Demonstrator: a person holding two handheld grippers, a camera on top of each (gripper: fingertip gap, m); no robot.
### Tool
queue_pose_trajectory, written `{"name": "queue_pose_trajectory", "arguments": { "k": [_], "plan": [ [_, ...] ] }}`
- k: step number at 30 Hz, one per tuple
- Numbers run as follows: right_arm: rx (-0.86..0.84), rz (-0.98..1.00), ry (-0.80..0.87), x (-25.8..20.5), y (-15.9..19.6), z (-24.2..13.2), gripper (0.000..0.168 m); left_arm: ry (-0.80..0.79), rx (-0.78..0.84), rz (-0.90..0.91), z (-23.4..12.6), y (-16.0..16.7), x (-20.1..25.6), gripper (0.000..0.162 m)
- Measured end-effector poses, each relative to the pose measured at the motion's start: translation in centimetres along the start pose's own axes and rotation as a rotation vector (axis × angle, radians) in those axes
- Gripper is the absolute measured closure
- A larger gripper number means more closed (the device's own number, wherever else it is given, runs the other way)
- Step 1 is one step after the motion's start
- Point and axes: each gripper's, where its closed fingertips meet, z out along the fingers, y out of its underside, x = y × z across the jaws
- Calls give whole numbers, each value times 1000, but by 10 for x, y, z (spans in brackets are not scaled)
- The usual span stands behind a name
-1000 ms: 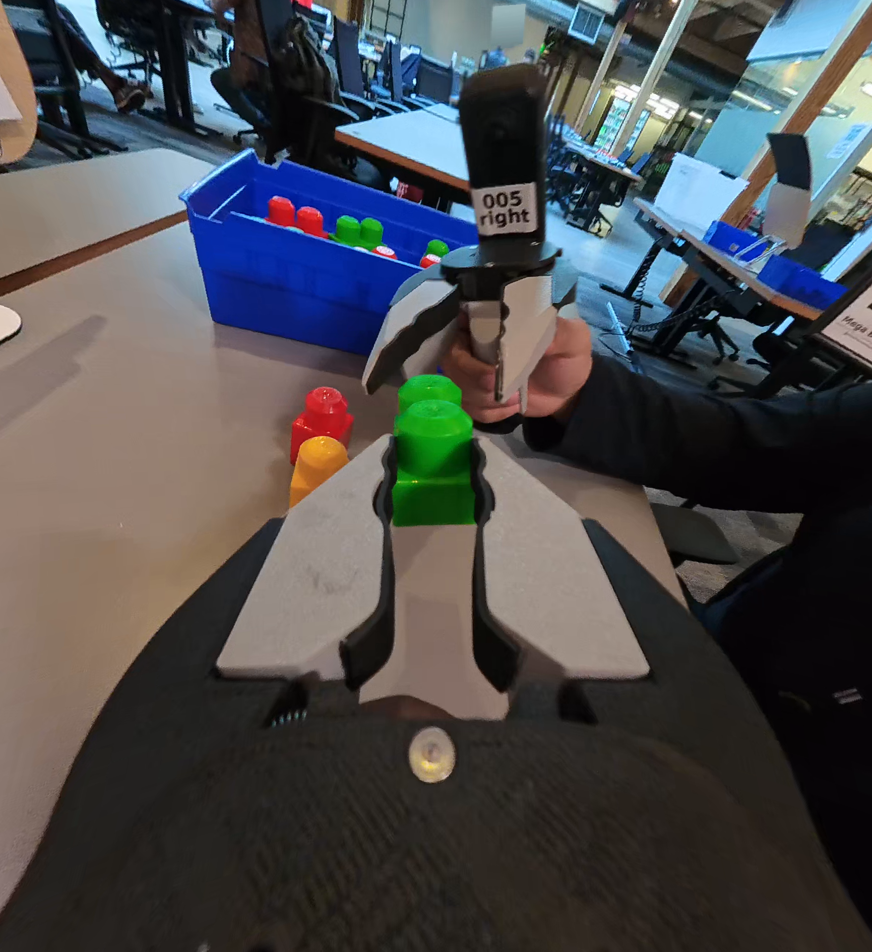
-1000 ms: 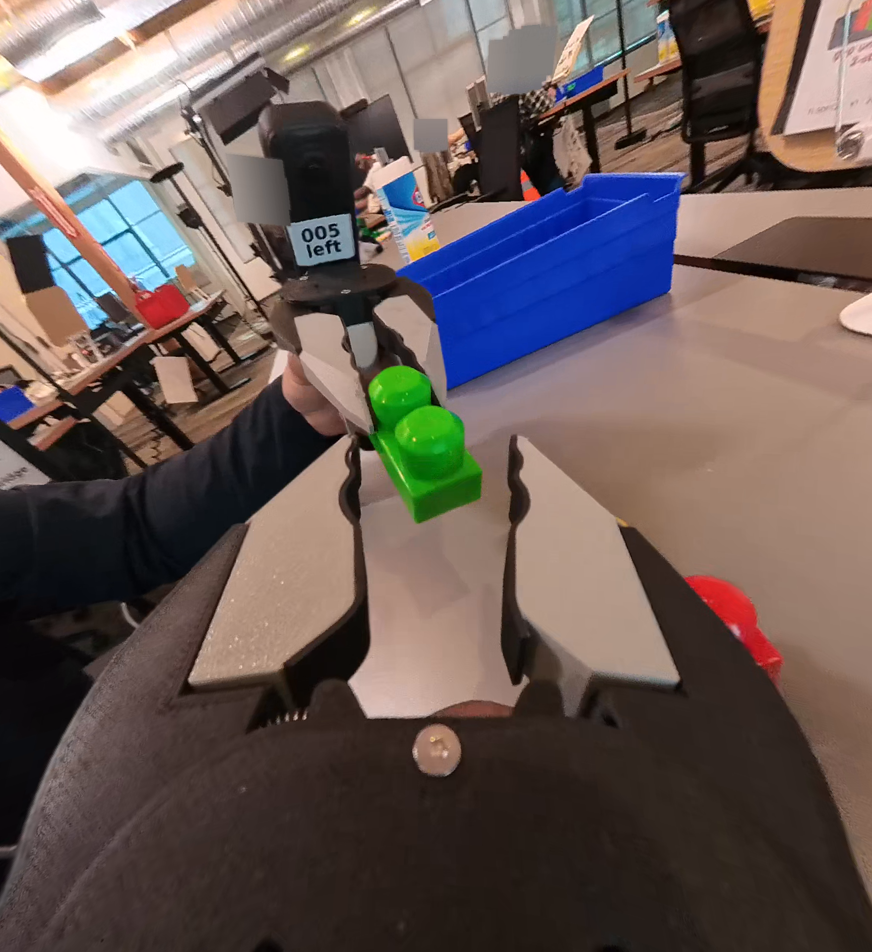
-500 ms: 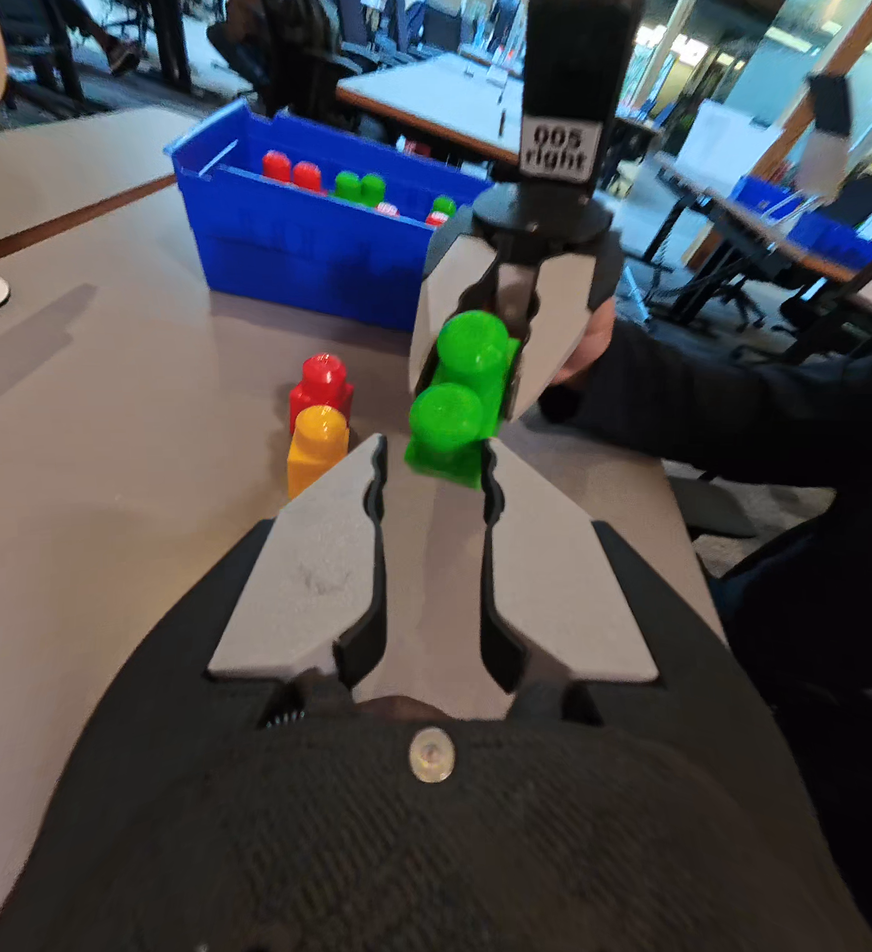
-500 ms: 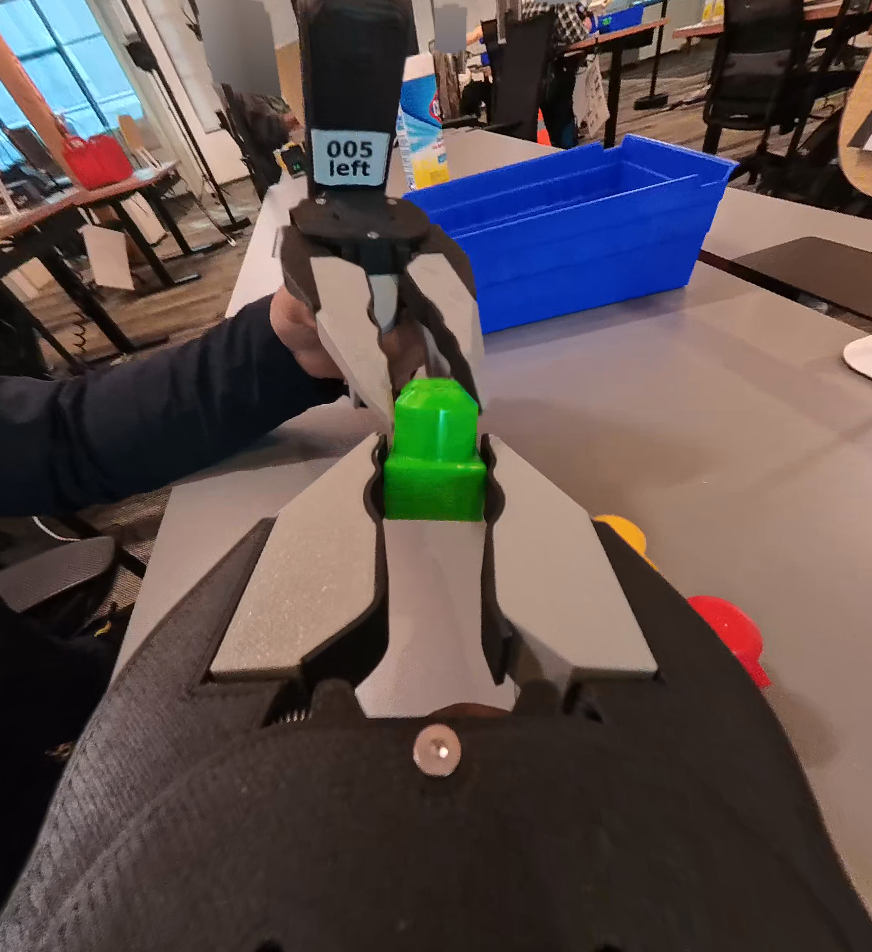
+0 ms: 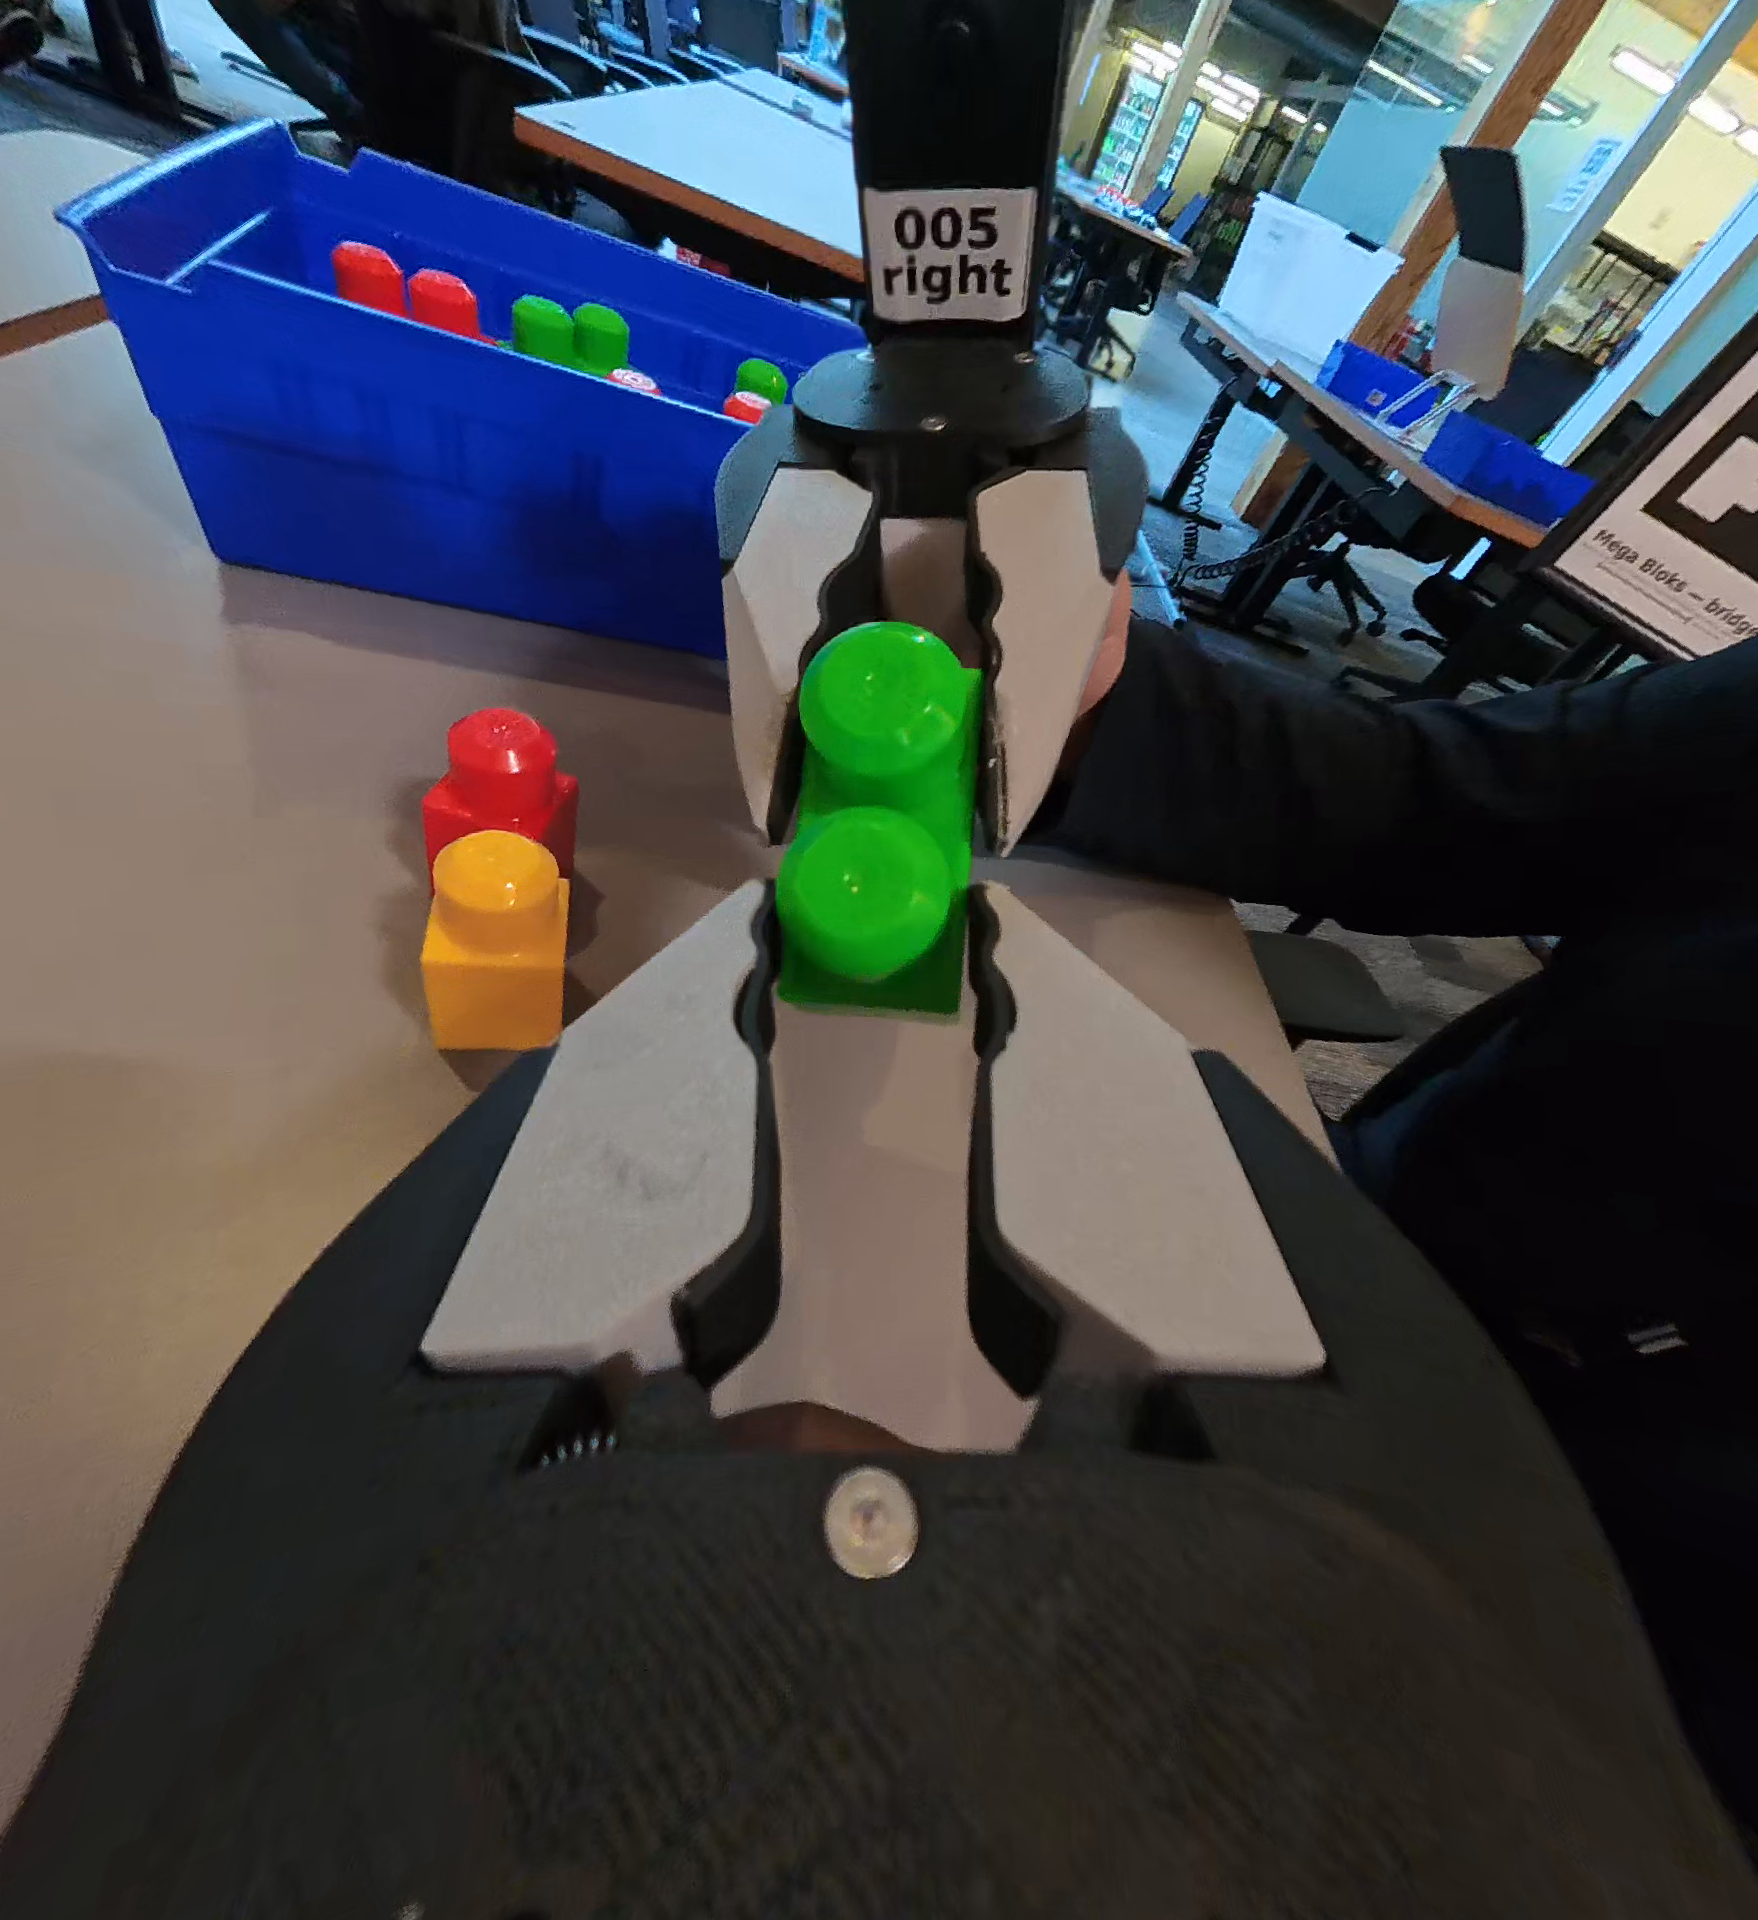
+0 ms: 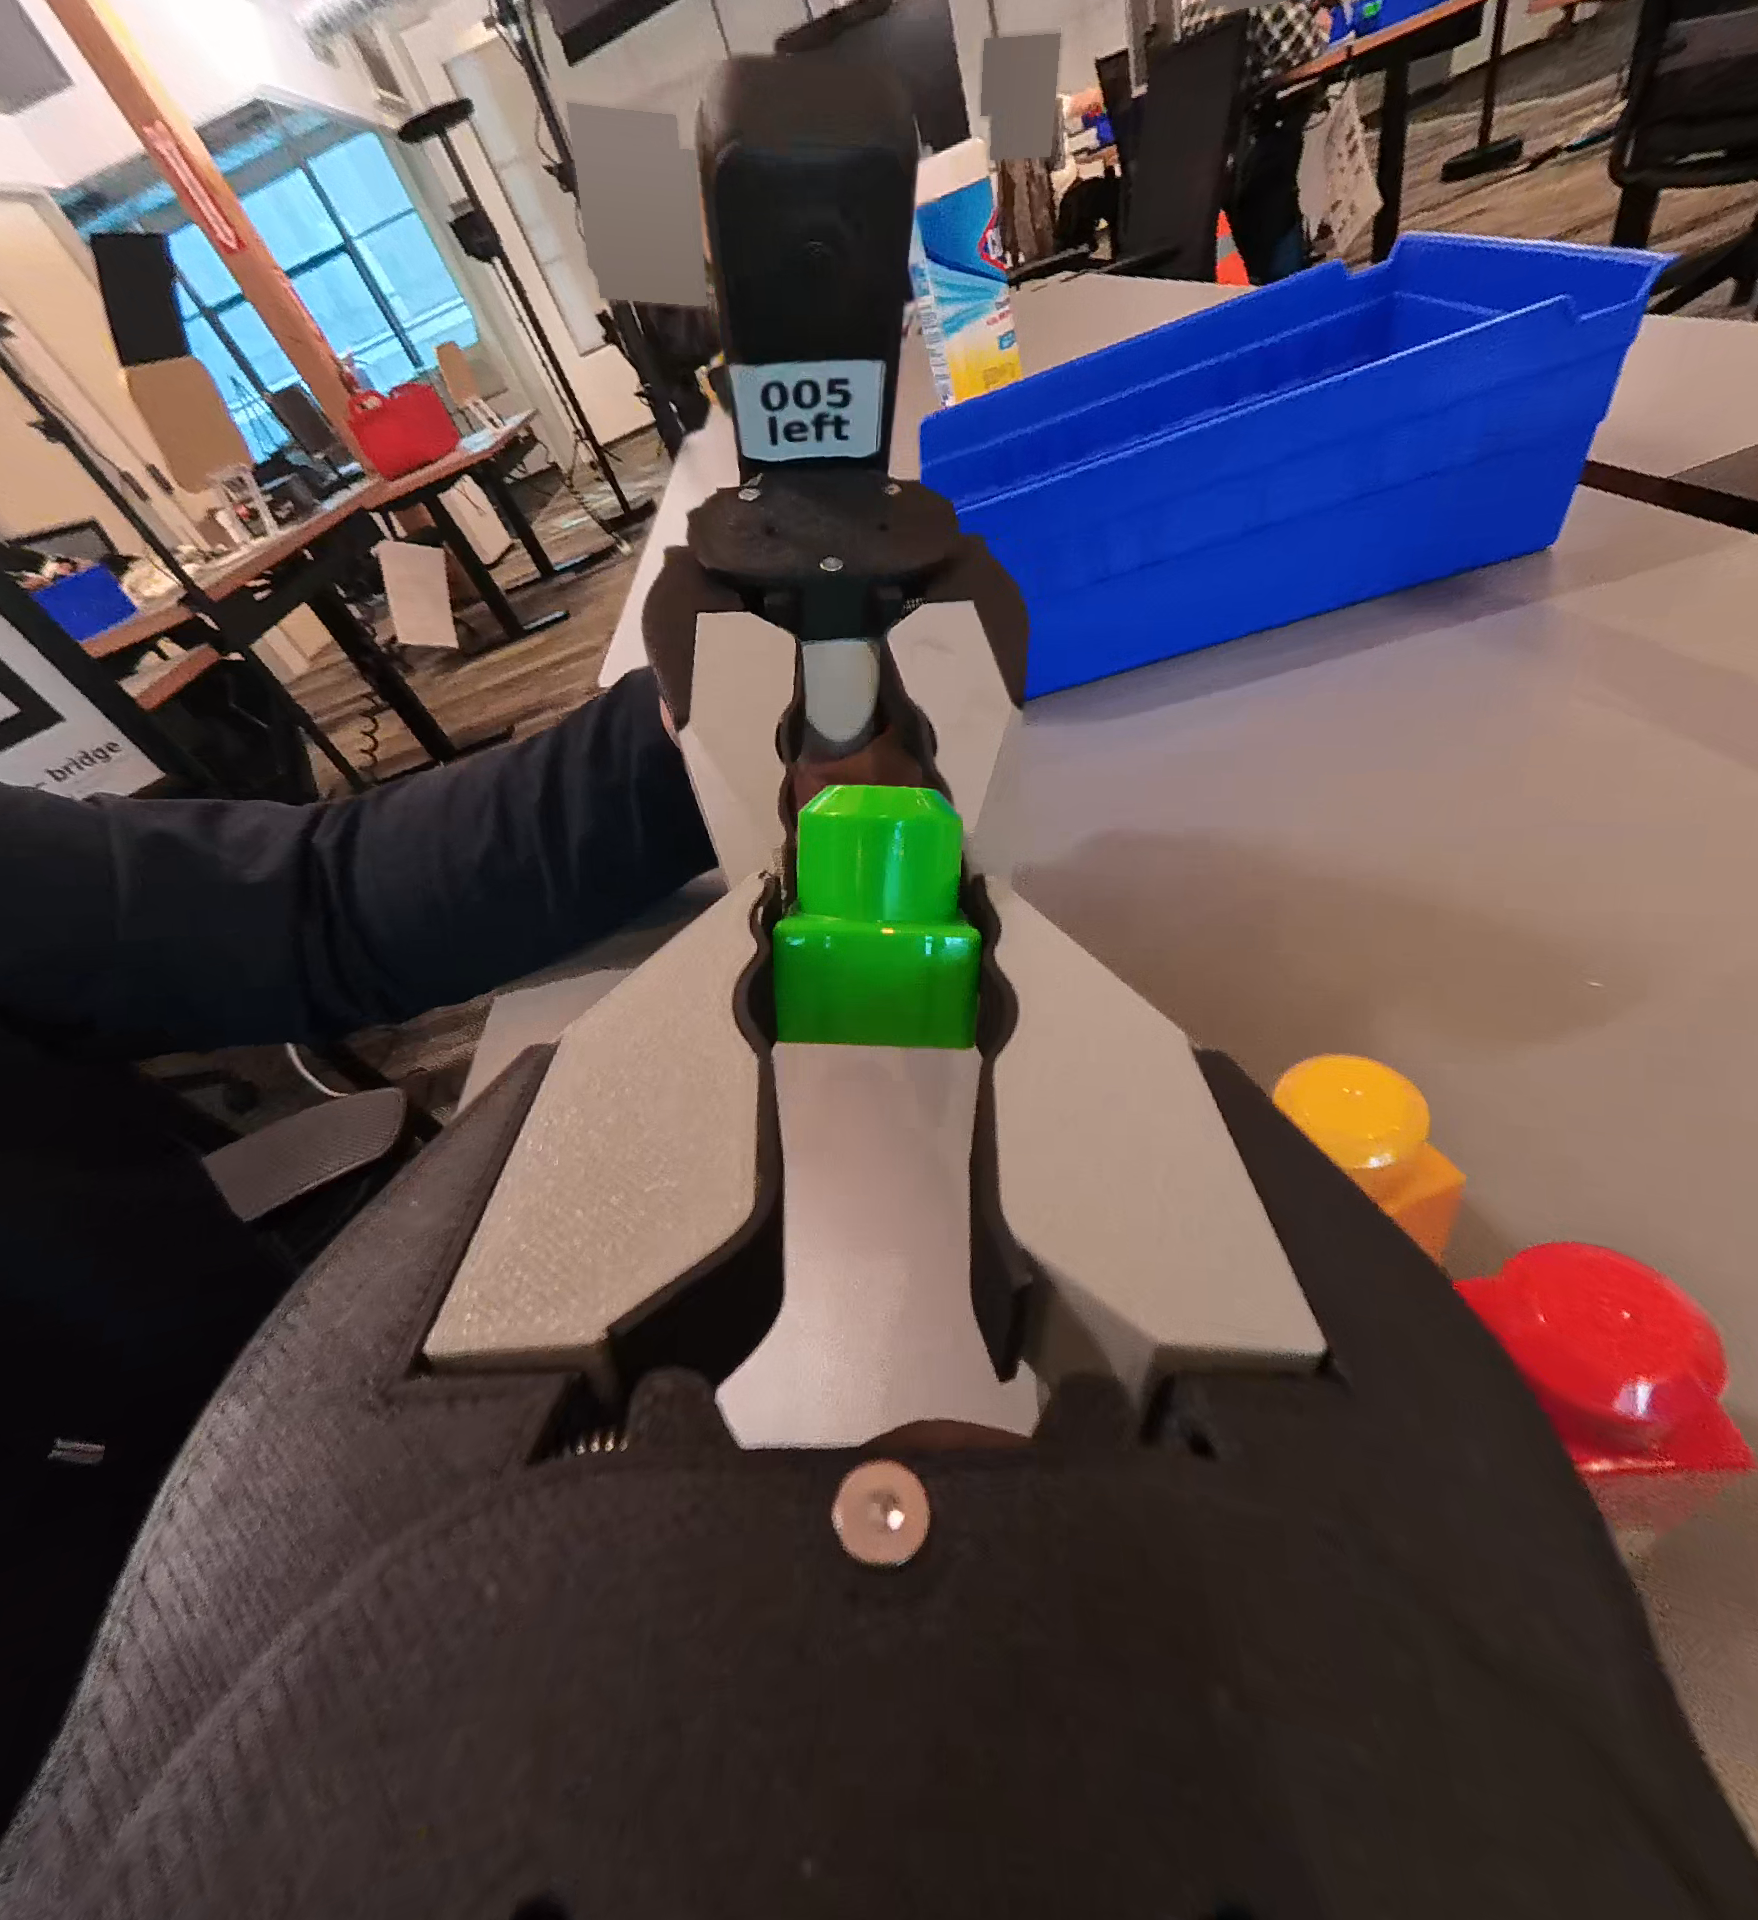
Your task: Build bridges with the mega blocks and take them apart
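The green two-stud block [image 5: 875, 831] spans both grippers end to end — left gripper [image 5: 870, 940] and right gripper [image 6: 875, 966] each clamp one end, near the table's edge.

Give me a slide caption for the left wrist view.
Both claws grip one green two-stud block beside yellow and red blocks.

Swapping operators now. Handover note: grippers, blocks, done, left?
Left gripper: shut on the near end of the green two-stud block.
Right gripper: shut on the same block's other end; both hold it above the table.
Red block and orange block: single-stud, upright on the table, close together, nothing on top.
Blue bin: more red and green blocks inside.
Done: no bridge built yet.
Left: probably let one gripper go, then span the green block over the two.
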Motion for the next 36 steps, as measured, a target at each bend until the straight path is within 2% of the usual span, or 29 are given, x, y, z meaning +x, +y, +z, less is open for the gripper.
{"name": "queue_pose_trajectory", "arguments": {
  "k": [6, 9, 12, 16, 19, 22, 26, 30, 32, 35, 36],
  "plan": [
    [74, 43, 12, 7, -9, -3, 134, -23, 34, -29, -4, -9, -4, 129],
    [122, 71, 113, 26, -15, -15, 127, -144, 75, -49, -18, -16, -26, 130],
    [38, 73, 219, 42, -4, -22, 134, -240, 177, -160, -41, -22, -54, 130],
    [-189, 84, 333, 57, 31, -24, 134, -315, 273, -247, -62, -24, -78, 130],
    [-353, 104, 387, 66, 62, -22, 135, -295, 323, -266, -69, -29, -80, 130],
    [-432, 64, 516, 87, 76, -28, 134, -270, 339, -277, -70, -31, -77, 130],
    [-398, 11, 609, 104, 72, -29, 124, -212, 358, -294, -64, -34, -70, 130],
    [-389, 56, 540, 98, 80, -12, 116, -178, 396, -312, -62, -38, -67, 130],
    [-389, 84, 570, 104, 86, -6, 111, -169, 405, -329, -61, -38, -68, 129],
    [-388, 58, 690, 119, 83, -9, 117, -171, 394, -327, -58, -36, -69, 129],
    [-393, 42, 696, 119, 83, -8, 129, -175, 388, -323, -56, -35, -69, 129]
  ]
}}
